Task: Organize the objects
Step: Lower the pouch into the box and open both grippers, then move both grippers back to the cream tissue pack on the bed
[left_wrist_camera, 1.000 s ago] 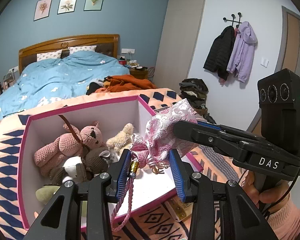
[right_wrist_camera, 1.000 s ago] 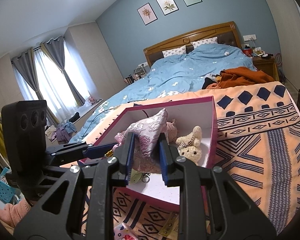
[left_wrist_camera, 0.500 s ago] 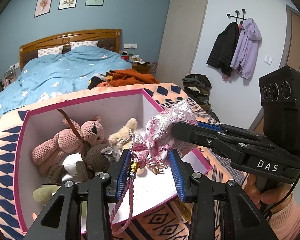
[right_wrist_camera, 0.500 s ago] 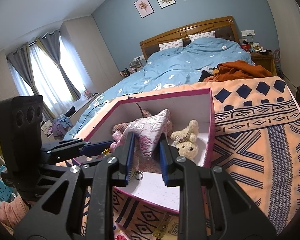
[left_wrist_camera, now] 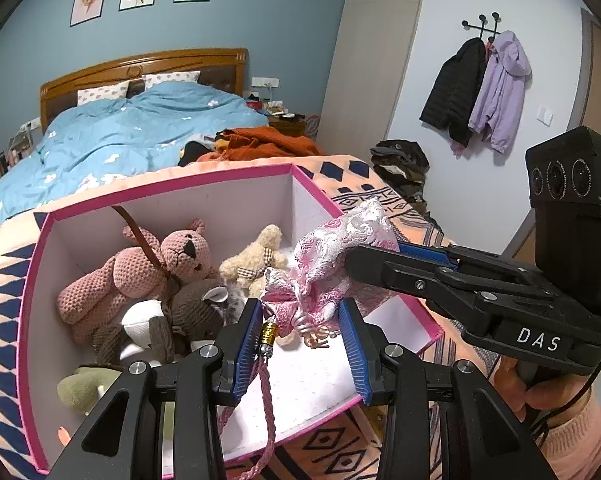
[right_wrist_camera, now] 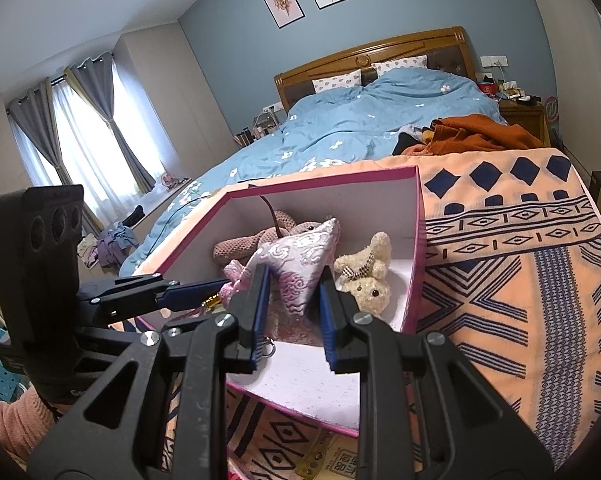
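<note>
A pink brocade drawstring pouch (left_wrist_camera: 332, 256) hangs above the open pink-rimmed box (left_wrist_camera: 204, 178). My right gripper (right_wrist_camera: 294, 300) is shut on the pouch's body (right_wrist_camera: 300, 264). My left gripper (left_wrist_camera: 302, 330) is around the pouch's gathered neck with its jaws apart; the braided cord with a gold bead (left_wrist_camera: 267, 334) hangs down by the left finger. In the box lie a pink knitted bear (left_wrist_camera: 140, 276), a brown mouse toy (left_wrist_camera: 198, 308), a cream bear (left_wrist_camera: 256, 260) and a green toy (left_wrist_camera: 80, 386). The right gripper's body shows in the left wrist view (left_wrist_camera: 480, 292).
The box sits on an orange patterned blanket (right_wrist_camera: 520, 248) at the foot of a bed with a blue duvet (right_wrist_camera: 360, 128). Orange clothes (right_wrist_camera: 472, 132) lie behind the box. Small packets (right_wrist_camera: 332, 460) lie in front of the box. Jackets (left_wrist_camera: 484, 88) hang on the right wall.
Both grippers have carried the pouch forward and lower, further over the box's inside. The grips look unchanged.
</note>
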A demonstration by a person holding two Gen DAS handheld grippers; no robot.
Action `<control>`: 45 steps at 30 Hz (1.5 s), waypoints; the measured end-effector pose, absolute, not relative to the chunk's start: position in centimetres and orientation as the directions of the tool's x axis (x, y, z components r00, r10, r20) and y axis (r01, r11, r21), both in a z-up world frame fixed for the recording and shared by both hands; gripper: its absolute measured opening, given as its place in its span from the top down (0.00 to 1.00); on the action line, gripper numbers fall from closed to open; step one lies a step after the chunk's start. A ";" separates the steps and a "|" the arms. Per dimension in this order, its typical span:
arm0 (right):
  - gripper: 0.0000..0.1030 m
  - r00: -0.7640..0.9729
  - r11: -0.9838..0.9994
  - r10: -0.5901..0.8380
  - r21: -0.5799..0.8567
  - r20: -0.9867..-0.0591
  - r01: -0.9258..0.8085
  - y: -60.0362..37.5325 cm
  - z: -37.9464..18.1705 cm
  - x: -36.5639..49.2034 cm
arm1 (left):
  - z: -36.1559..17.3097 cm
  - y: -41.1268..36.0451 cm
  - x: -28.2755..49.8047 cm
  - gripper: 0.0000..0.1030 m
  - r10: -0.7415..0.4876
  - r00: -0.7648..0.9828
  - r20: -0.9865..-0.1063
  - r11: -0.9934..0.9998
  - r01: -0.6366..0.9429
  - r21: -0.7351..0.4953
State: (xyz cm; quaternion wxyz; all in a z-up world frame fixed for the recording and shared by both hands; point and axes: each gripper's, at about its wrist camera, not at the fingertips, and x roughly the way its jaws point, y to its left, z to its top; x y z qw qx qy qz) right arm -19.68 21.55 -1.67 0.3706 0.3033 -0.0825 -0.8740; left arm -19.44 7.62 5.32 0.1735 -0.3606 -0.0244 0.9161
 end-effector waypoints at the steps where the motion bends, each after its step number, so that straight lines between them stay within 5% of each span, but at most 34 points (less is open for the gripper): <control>1: 0.74 -0.542 -0.714 -0.695 0.366 -0.472 0.597 21.5 -1.8 -19.8 | 5.2 7.6 -19.5 0.61 0.334 -0.679 -0.654 -0.939 -0.299 -0.170; 27: 0.74 -0.557 -0.786 -0.587 0.249 -0.587 0.566 19.7 -3.7 -21.5 | 2.9 7.5 -21.8 0.61 0.298 -0.646 -0.703 -0.953 -0.248 -0.176; 34: 0.67 -0.582 -0.816 -0.534 0.196 -0.613 0.543 19.7 -4.0 -21.6 | 2.4 7.3 -21.3 0.61 0.297 -0.655 -0.694 -0.953 -0.246 -0.176; 41: 0.63 -0.587 -0.801 -0.566 0.220 -0.579 0.556 20.4 -3.3 -20.3 | 3.6 7.3 -19.0 0.47 0.295 -0.704 -0.647 -0.954 -0.256 -0.157; 45: 0.52 -0.591 -0.779 -0.606 0.246 -0.533 0.577 21.8 -2.4 -18.7 | 4.7 7.8 -16.0 0.43 0.323 -0.728 -0.605 -0.943 -0.306 -0.134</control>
